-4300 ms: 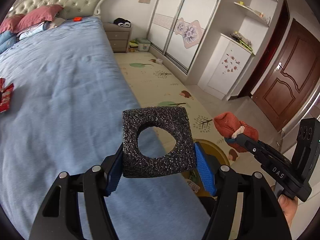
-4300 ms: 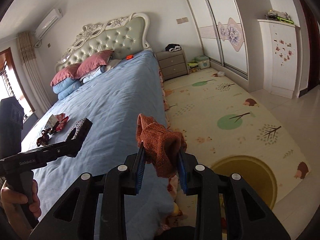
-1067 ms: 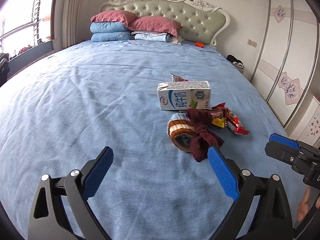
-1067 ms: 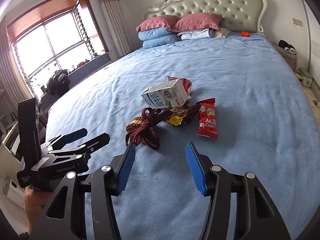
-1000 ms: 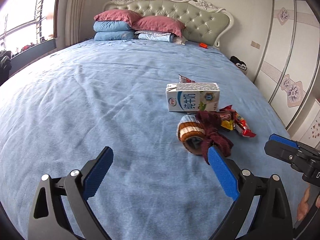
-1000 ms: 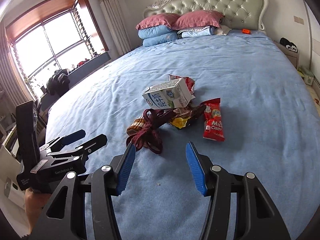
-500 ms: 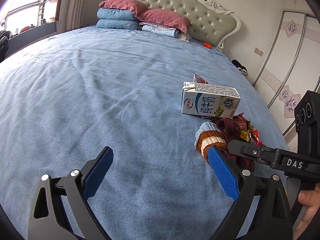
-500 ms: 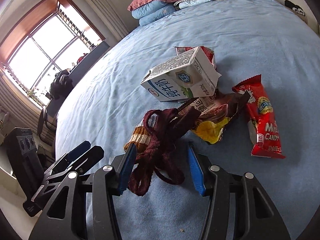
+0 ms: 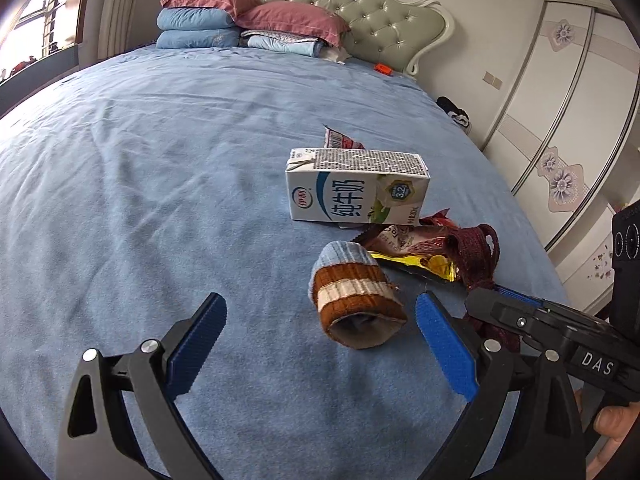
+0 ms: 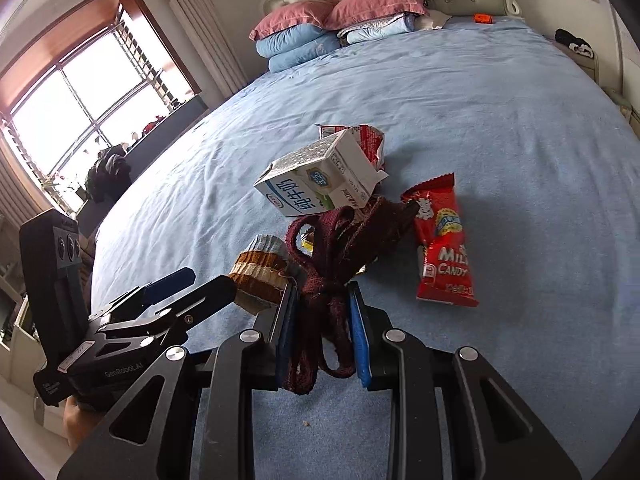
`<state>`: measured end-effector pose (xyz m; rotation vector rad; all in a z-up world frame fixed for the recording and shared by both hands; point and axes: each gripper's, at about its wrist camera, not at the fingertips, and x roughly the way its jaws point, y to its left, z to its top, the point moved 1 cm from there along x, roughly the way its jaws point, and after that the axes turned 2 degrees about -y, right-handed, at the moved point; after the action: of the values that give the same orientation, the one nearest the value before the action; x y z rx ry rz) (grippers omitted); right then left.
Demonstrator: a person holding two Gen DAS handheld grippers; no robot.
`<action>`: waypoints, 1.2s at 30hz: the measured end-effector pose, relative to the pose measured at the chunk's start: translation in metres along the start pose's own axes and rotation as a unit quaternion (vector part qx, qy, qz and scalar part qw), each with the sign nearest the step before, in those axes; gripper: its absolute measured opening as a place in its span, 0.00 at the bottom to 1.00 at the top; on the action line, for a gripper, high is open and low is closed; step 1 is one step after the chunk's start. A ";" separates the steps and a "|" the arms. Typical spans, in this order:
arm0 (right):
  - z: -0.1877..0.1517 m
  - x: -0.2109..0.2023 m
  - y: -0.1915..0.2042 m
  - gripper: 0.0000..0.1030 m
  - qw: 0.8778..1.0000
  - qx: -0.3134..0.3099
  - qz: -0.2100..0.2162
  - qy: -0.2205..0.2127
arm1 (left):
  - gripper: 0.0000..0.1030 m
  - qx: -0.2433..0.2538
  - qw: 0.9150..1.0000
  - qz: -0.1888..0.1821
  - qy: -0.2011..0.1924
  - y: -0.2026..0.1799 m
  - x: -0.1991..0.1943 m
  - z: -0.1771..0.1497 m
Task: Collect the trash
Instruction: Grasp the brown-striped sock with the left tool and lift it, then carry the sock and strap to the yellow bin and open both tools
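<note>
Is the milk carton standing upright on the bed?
No, the milk carton lies on its long side on the blue bed, its printed front facing the left wrist camera.

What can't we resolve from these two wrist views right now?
- Left wrist: right gripper fingertips, hidden behind the left gripper's blue pad.
- Right wrist: brown-and-yellow wrapper, mostly covered by the maroon strap.
- Both: torn red packet behind the milk carton; print unreadable.
- Striped sock: inside too dark.

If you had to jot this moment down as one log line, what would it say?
right gripper: closing on maroon cord | left gripper: open by striped sock | milk carton, candy wrapper: on bed
</note>
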<state>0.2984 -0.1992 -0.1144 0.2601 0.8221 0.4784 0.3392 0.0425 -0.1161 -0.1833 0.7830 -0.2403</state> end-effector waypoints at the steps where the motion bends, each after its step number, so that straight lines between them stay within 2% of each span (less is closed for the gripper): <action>1: -0.002 -0.002 -0.004 0.24 1.000 0.002 0.000 0.000 | 0.92 -0.003 1.000 -0.006 0.007 -0.002 0.007 0.002; 4: -0.008 -0.009 -0.012 0.24 1.000 0.007 -0.002 -0.002 | 0.92 -0.006 1.000 0.001 0.030 -0.008 0.027 0.005; 6: -0.010 -0.012 -0.018 0.24 1.000 0.014 -0.001 -0.002 | 0.85 0.002 0.999 0.000 0.039 -0.016 0.036 0.004; 8: -0.013 -0.015 -0.023 0.25 1.000 0.022 0.004 0.000 | 0.53 0.026 0.998 0.016 0.047 -0.023 0.041 -0.001; 10: -0.017 -0.018 -0.029 0.24 0.999 0.034 0.013 0.003 | 0.50 0.040 0.998 0.031 0.041 -0.026 0.039 -0.006; 13: -0.022 -0.026 -0.035 0.25 0.999 0.040 0.016 -0.001 | 0.44 0.030 0.999 0.024 0.031 -0.024 0.026 -0.010; 18: -0.028 -0.046 -0.036 0.25 0.999 0.033 0.011 -0.015 | 0.43 0.041 0.999 0.024 0.010 -0.035 -0.006 -0.023; 22: -0.039 -0.067 -0.043 0.25 0.998 0.052 0.040 -0.022 | 0.43 0.062 0.998 0.009 0.005 -0.059 -0.031 -0.038; 29: -0.063 -0.125 -0.068 0.24 0.997 0.054 0.003 -0.060 | 0.43 0.077 0.995 -0.067 0.021 -0.116 -0.052 -0.060; 36: -0.099 -0.199 -0.122 0.24 0.992 0.079 -0.046 -0.091 | 0.43 0.123 0.984 -0.122 0.042 -0.203 -0.049 -0.086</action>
<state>0.1449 -0.4002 -0.1018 0.4048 0.6904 0.2979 0.2148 -0.1445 -0.0917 -0.0343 0.8060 -0.5769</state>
